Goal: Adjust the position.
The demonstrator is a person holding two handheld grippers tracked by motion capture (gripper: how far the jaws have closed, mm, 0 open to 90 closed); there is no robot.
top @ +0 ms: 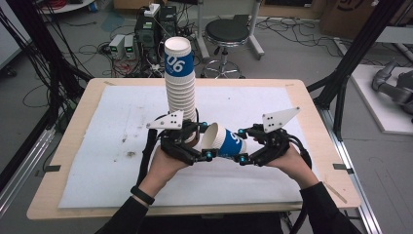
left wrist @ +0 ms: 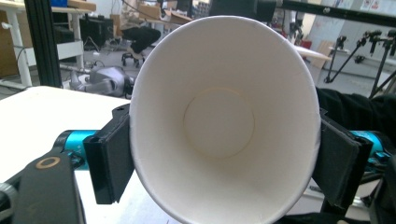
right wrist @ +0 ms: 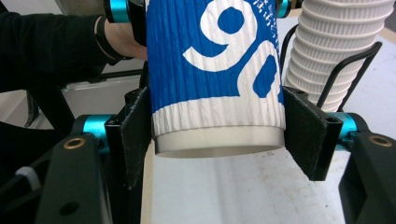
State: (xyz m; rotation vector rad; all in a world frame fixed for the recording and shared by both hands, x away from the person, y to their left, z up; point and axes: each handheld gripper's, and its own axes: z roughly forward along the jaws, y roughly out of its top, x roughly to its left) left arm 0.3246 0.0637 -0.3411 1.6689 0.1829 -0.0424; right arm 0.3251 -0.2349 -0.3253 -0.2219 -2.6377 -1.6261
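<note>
cup (top: pixel 223 141): light ribbed paper, crushable; take the stiffer base
right gripper (top: pixel 240 145): clenched on cup base
left gripper (top: pixel 203 141): pads at the rim, grip unclear

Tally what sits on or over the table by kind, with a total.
Loose paper cup, held on its side between the grippers: 1
Stack of paper cups, upright: 1
Left gripper and right gripper: 2
White mat on the table: 1
Total: 5

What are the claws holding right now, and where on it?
Both hold one paper cup lying sideways: right claw clamps its base end, left claw its rim end.
</note>
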